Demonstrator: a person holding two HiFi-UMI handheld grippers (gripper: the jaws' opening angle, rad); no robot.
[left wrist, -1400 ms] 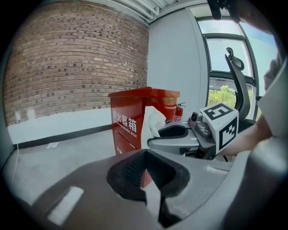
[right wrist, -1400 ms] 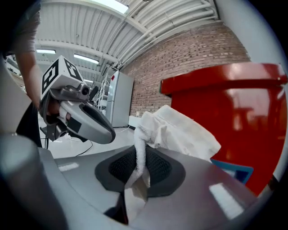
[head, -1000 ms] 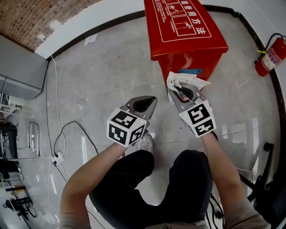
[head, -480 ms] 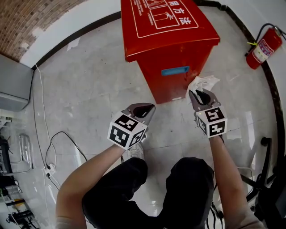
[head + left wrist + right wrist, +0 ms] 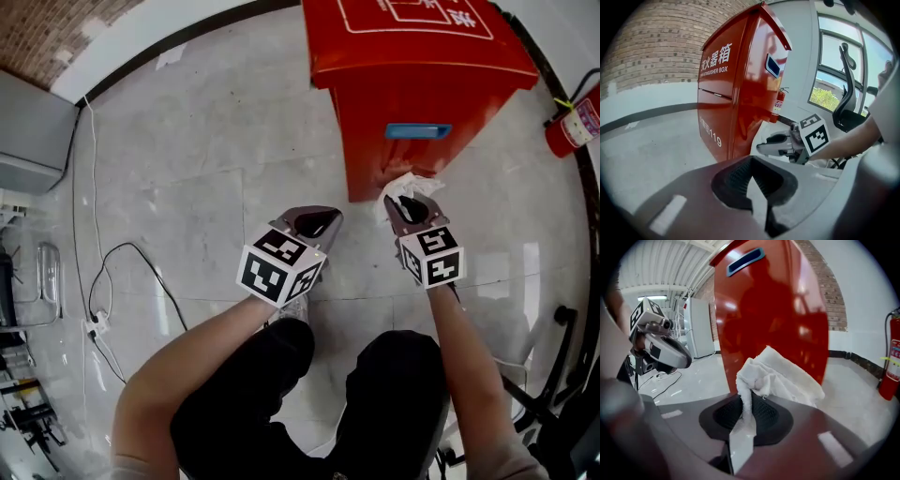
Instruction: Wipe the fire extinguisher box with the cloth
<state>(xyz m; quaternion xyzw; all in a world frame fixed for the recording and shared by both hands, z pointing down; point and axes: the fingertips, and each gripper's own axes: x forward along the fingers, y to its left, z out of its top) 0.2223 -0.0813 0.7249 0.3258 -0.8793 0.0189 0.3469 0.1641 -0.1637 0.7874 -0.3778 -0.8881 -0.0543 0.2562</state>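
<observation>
The red fire extinguisher box [image 5: 412, 84] stands on the floor ahead, with a blue handle slot on its front [image 5: 418, 130]. My right gripper [image 5: 405, 204] is shut on a white cloth [image 5: 401, 187], which presses against the low front of the box [image 5: 773, 310]. In the right gripper view the cloth [image 5: 776, 378] bunches out from between the jaws. My left gripper [image 5: 317, 223] is shut with nothing in it and hangs over bare floor, left of the box's lower corner [image 5: 740, 93]. The right gripper [image 5: 787, 143] also shows in the left gripper view.
A red fire extinguisher [image 5: 577, 120] stands against the wall at the right. A grey cabinet [image 5: 33, 141] sits at the left, with cables [image 5: 117, 281] across the floor. An office chair base [image 5: 553, 375] is at the lower right. My legs are below the grippers.
The right gripper with the cloth has moved left, from the box's right front corner onto its lower front face. The left gripper has shifted slightly right.
</observation>
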